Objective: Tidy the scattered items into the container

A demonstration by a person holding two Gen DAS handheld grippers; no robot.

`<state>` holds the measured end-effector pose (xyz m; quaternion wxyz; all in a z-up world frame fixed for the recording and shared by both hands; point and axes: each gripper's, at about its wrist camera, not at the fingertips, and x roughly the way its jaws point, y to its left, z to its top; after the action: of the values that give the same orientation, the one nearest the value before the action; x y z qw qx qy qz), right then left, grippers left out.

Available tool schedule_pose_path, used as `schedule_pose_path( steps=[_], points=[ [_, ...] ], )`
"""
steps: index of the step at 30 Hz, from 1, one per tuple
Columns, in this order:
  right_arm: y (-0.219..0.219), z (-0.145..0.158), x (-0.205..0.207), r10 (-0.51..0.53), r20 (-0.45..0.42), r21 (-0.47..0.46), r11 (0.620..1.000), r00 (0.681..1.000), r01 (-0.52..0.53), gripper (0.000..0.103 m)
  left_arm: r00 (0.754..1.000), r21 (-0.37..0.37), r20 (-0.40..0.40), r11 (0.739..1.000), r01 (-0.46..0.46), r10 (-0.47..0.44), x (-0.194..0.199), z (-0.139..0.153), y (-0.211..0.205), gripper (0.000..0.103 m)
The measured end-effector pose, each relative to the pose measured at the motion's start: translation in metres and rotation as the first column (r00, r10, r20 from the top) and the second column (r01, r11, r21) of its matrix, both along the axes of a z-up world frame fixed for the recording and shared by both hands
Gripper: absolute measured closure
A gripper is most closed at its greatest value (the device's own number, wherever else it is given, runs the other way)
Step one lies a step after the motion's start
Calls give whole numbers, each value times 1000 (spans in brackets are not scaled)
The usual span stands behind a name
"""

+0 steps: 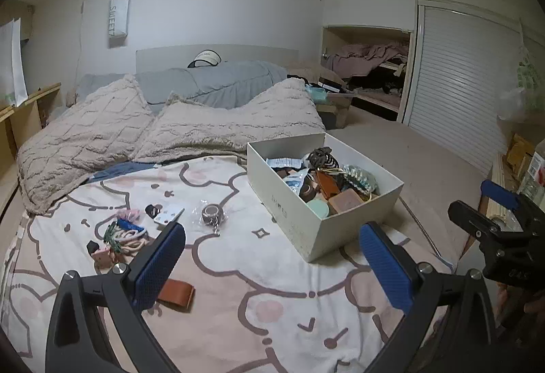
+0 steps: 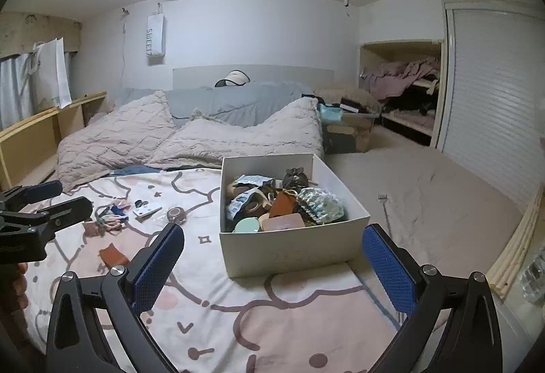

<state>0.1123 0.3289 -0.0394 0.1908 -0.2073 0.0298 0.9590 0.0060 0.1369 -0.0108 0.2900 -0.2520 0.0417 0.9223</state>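
Bed (image 1: pixel 272 288) spread with a cartoon-print sheet, beneath both sets of fingers. White box (image 2: pixel 293 253) resting on it, nearly full of small things, between and just beyond the right gripper (image 2: pixel 272 267) fingers, which stand wide apart and empty. Left gripper (image 1: pixel 272 270) likewise spread, holding nothing. Hair ties (image 1: pixel 127 235) scattered beyond its left finger; brown leather piece (image 1: pixel 175 294) just beside that finger.
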Motion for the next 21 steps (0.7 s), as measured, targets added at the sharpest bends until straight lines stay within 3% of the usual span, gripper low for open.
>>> schedule_pose_path(
  steps=[21],
  points=[
    [-11, 1, 6, 33, -32, 24, 999, 999, -33, 0, 1000, -6, -11, 1000, -7, 7, 14, -6, -11, 0]
  ],
)
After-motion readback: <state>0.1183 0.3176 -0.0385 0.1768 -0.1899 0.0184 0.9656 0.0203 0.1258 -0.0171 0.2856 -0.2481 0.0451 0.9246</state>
